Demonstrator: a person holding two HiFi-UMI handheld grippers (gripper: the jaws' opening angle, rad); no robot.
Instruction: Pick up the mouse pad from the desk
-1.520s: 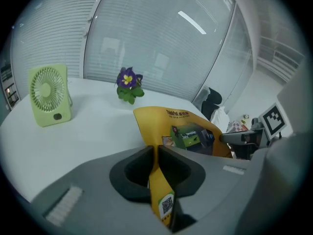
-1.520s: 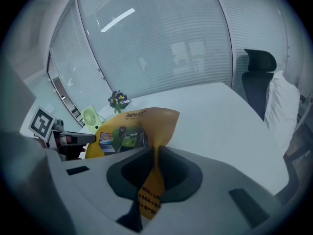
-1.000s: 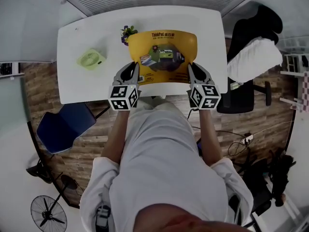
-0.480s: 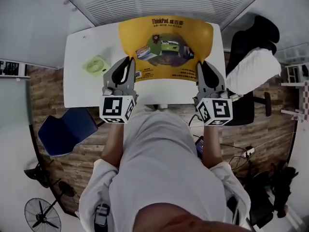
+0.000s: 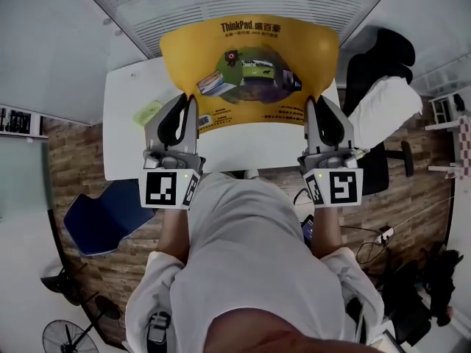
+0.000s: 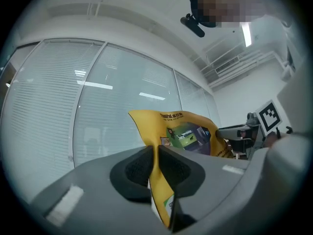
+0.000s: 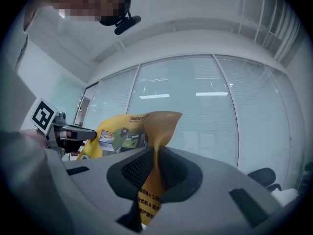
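Note:
The yellow mouse pad (image 5: 250,57), printed with a laptop picture, hangs in the air above the white desk (image 5: 125,138), lifted up toward the head camera. My left gripper (image 5: 193,103) is shut on its near left corner and my right gripper (image 5: 307,106) is shut on its near right corner. In the left gripper view the mouse pad (image 6: 183,131) runs out from between the black pads (image 6: 134,173) of the left gripper (image 6: 155,153). The right gripper view shows the mouse pad (image 7: 122,131) pinched in the right gripper (image 7: 155,158), its corner curling upward.
A small green fan (image 5: 147,113) lies on the desk, half hidden by the left gripper. A black office chair (image 5: 383,72) with a white cloth (image 5: 386,98) stands to the right. A blue chair (image 5: 103,212) stands at the lower left. Window blinds fill the background.
Both grippers have risen together with the mouse pad, lifting it off the desk. It now looks larger and covers the small plant and much of the desk.

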